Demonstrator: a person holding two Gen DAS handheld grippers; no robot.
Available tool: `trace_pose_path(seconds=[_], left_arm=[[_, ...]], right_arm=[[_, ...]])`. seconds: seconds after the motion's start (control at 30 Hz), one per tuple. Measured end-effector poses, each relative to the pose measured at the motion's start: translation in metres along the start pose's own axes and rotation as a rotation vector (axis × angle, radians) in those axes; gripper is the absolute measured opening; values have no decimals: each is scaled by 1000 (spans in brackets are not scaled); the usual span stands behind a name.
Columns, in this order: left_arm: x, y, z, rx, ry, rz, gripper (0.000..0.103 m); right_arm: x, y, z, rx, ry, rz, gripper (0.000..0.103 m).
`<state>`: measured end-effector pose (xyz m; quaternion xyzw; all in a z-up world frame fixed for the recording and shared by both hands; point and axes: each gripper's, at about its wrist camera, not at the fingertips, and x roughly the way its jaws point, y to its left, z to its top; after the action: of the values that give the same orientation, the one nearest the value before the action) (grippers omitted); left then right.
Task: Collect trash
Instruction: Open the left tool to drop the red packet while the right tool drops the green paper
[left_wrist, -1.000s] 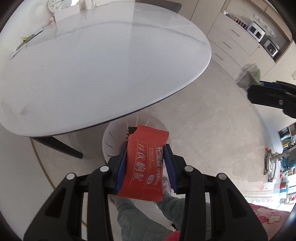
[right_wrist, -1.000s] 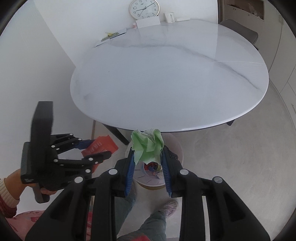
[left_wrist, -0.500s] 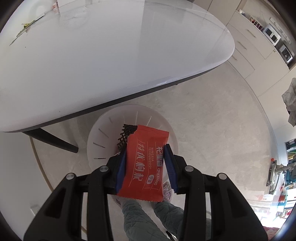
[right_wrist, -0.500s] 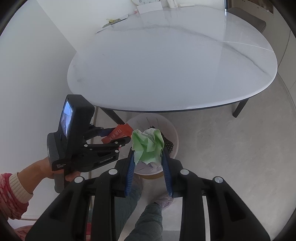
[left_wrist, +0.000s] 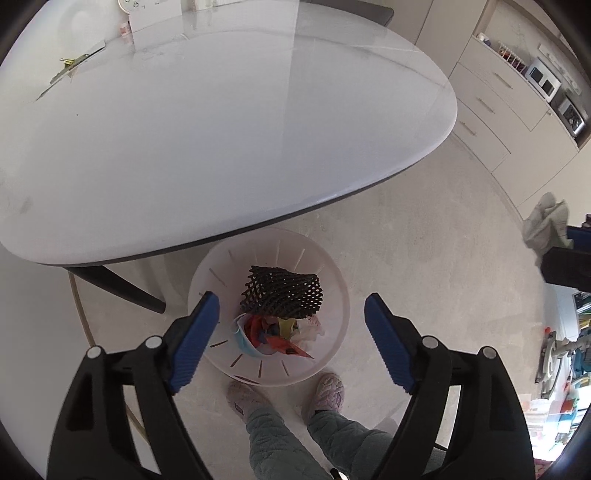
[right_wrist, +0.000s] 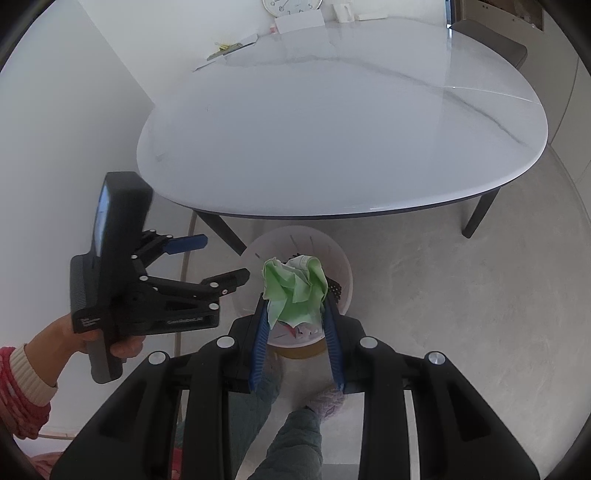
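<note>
The right claw (right_wrist: 295, 317) holds a crumpled green paper (right_wrist: 295, 286) above the white bin (left_wrist: 334, 266). The paper looks light and soft; a pinch across its middle seems enough. The left claw (left_wrist: 291, 325) is wide and holds nothing. The bin contains black foam netting (left_wrist: 282, 291), a blue mask (left_wrist: 242, 338) and colourful wrappers (left_wrist: 280, 338).

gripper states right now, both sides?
Left gripper: open, holding nothing, above the trash bin.
Right gripper: closed on the green crumpled paper.
</note>
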<state>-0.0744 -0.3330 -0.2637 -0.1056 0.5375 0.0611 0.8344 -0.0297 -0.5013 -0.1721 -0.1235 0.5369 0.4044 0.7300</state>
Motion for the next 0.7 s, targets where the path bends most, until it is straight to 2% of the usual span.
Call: trace_pose_path(seconds=[0.1,0.33,0.43,0.63,0.67,0.7], left_arm=[[-37,3,1,-32,-48,13,80],[-117,2,-2,-54,-135,102,89],[-130,9,-2,-70,-147,123,90],[-132,29,-3,-108,-127,133,90],[-130,32,-2,-113,-121,131,90],[-130,34,-2,-116,-117,129,90]], right_arm=[[-6,5,1,-14,-16,10,30],[-8,29,10,-81,-45,43,31],[8,36,15,-100,-44,50,31],[66,45,23,-111,12,44,32],[76,47,23,-111,25,42,35],[87,49,22,-111,38,41,46]])
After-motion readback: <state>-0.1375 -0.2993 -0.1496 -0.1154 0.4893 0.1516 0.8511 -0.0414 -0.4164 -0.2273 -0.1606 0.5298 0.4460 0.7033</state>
